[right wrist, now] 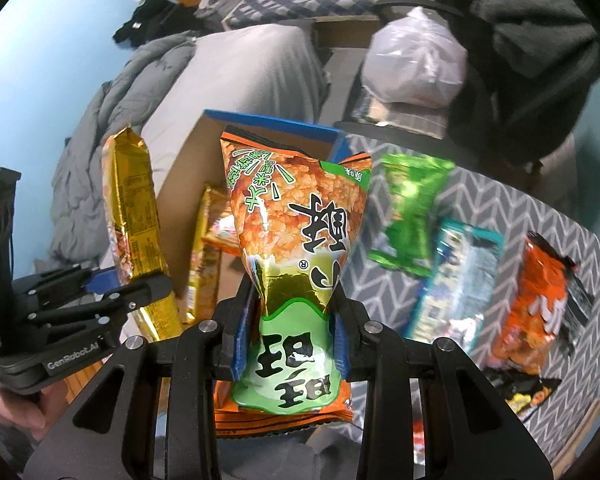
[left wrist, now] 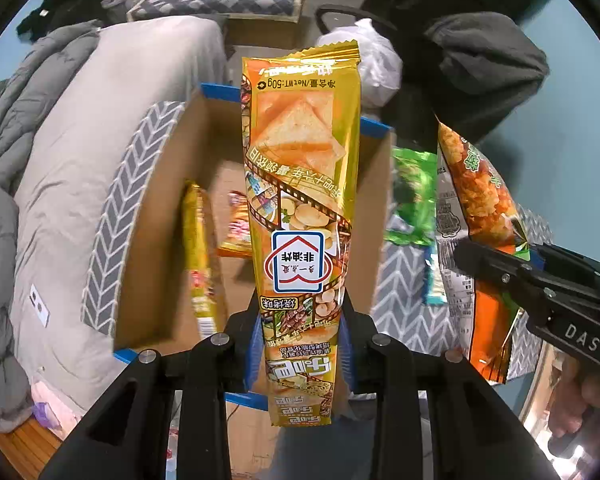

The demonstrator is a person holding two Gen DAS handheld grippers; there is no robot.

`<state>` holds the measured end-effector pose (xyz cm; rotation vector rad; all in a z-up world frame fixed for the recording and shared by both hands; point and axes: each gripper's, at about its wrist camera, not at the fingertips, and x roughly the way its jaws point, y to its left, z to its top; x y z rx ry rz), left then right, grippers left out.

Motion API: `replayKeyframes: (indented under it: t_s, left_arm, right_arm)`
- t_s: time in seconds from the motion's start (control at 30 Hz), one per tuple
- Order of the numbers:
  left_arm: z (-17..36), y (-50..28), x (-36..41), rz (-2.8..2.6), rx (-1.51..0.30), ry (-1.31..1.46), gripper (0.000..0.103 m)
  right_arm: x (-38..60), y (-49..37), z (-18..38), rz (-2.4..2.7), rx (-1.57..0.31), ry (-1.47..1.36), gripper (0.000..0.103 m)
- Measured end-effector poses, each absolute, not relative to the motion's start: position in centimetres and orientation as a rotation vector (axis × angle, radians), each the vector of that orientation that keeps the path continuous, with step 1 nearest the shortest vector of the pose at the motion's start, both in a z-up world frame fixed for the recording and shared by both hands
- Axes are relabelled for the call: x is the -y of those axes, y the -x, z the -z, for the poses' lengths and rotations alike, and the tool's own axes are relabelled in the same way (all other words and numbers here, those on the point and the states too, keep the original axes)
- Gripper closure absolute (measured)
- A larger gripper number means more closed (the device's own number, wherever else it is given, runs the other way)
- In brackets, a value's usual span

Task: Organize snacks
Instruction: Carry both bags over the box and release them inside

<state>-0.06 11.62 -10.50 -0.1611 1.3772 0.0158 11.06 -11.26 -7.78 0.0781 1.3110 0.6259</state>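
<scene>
Cluttered bedroom, chevron bench; left gripper (left wrist: pixel 300 344) clamped on gold packet (left wrist: pixel 300 200); right gripper (right wrist: pixel 288 336) clamped on orange bag (right wrist: pixel 296 216); packets may collide or snag the cardboard box (left wrist: pixel 164 200) rim.

Two grippers were in view, the left gripper (left wrist: pixel 300 336) and the right gripper (right wrist: pixel 290 320), and each held one snack packet: one gold packet (left wrist: pixel 300 184) and one orange packet (right wrist: pixel 296 216).

One cardboard box (right wrist: pixel 188 160) stood open with two packets visible inside it: a second gold packet (right wrist: pixel 204 256) and one small red-and-yellow packet (left wrist: pixel 236 228).

Three more packets lay on the patterned cloth (right wrist: pixel 500 208): one green packet (right wrist: pixel 412 216), one teal packet (right wrist: pixel 456 284) and one more orange packet (right wrist: pixel 536 304).

One white plastic bag (right wrist: pixel 416 64) sat behind.
</scene>
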Motion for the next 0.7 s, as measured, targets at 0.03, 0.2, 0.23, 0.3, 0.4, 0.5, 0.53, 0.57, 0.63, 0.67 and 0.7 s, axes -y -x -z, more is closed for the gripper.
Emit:
replayKeyframes:
  t_s: [0.03,0.2,0.23,0.3,0.4,0.5,0.53,0.57,0.63,0.67,0.7]
  left_arm:
    - [10.6,0.0,-12.2,-0.026,-1.376,0.16,0.071]
    - [11.3,0.1,-14.3,-0.064,-1.376,0.15,0.071]
    - [11.6,0.0,-14.8,-0.071,-1.378,0.148,0.071]
    - [12.0,-0.2,-15.4,-0.079,-1.379,0.144,0.071]
    - [12.8,-0.6,-16.2,-0.09,-1.388,0.132,0.071]
    - [14.0,-1.1,-16.8,-0.106,-1.404,0.126,0.071]
    - [14.2,-1.3,-17.0,-0.108,-1.406,0.129,0.071]
    - [14.5,-1.4,-17.2,-0.112,-1.408,0.131,0.071]
    - [15.2,-1.6,-17.6,-0.12,-1.416,0.133,0.071]
    - [15.6,-1.6,-17.7,-0.124,-1.421,0.134,0.071]
    - [16.0,-1.7,-17.8,-0.127,-1.428,0.132,0.071]
  right_arm:
    - [10.5,-11.2,7.8,-0.636,-1.311,-0.071,0.071]
    - [7.0,-11.7,8.3,-0.678,-1.325,-0.041,0.071]
    - [6.4,-11.9,8.5,-0.686,-1.326,-0.034,0.071]
    - [5.1,-12.1,8.9,-0.701,-1.335,-0.024,0.071]
    - [3.0,-12.4,9.6,-0.719,-1.347,-0.004,0.071]
    - [1.4,-12.6,10.4,-0.734,-1.362,0.01,0.071]
    - [0.9,-12.7,10.8,-0.739,-1.368,0.013,0.071]
    - [0.5,-12.7,11.1,-0.741,-1.376,0.015,0.071]
    - [-0.3,-12.8,11.7,-0.736,-1.39,0.02,0.071]
    - [-0.5,-12.8,12.1,-0.734,-1.397,0.024,0.071]
    - [-0.7,-12.9,12.3,-0.731,-1.404,0.027,0.071]
